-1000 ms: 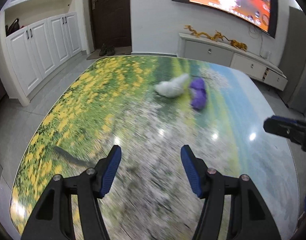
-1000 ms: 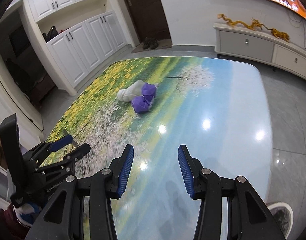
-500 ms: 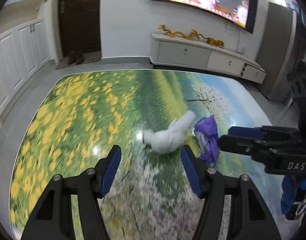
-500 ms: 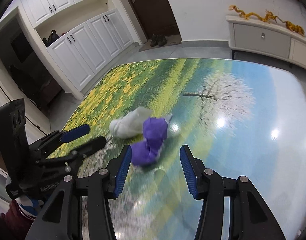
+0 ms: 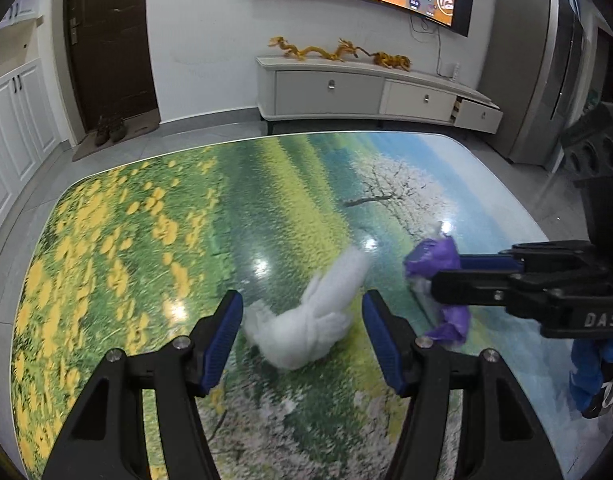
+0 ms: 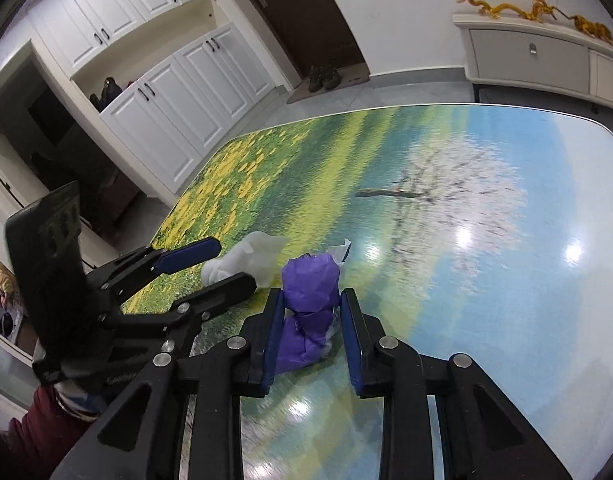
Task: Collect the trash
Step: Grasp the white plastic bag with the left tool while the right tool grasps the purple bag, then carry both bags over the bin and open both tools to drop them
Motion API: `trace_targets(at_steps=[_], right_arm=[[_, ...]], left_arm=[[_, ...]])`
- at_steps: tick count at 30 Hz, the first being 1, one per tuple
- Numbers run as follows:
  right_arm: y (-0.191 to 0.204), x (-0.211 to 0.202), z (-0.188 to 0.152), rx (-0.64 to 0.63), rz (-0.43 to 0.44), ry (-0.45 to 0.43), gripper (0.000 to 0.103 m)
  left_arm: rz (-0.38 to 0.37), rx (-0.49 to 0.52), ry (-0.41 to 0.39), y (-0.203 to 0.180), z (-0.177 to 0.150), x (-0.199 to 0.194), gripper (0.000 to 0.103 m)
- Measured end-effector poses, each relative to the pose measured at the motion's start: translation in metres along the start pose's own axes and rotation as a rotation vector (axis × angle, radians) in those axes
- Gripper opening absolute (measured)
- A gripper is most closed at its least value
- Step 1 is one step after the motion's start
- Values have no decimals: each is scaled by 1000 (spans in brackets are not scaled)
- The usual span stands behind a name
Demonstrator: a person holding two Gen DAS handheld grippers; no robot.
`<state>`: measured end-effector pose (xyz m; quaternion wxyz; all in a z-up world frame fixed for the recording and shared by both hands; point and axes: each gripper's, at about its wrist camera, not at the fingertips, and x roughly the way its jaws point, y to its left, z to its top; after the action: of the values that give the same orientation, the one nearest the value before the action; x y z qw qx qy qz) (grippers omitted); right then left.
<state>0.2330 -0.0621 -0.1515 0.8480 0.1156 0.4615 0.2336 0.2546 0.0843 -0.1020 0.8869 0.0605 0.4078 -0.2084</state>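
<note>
between both jaws lie white wad point(image 5: 306, 326) and purple wad point(image 6: 310, 312).

Both tools have advanced to straddle white wad point(image 5: 306, 328) and purple wad point(image 6: 310, 312).

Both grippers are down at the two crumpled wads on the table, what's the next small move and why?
Probably close both. The right hand-held gripper already straddles the crumpled purple plastic wad, and the left hand-held gripper brackets the crumpled white tissue wad; neither looks clamped.

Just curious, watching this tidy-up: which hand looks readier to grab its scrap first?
Right, probably: the right tongs already closely straddle the purple wad, while the left tongs stand wide around the white tissue.
</note>
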Motion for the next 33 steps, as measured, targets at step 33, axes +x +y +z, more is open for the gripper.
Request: trace_targets(at_steps=[33], right_arm=[[-18, -238, -176, 69, -166, -179, 27]], left_arm=[[101, 159, -116, -199, -81, -150, 26]])
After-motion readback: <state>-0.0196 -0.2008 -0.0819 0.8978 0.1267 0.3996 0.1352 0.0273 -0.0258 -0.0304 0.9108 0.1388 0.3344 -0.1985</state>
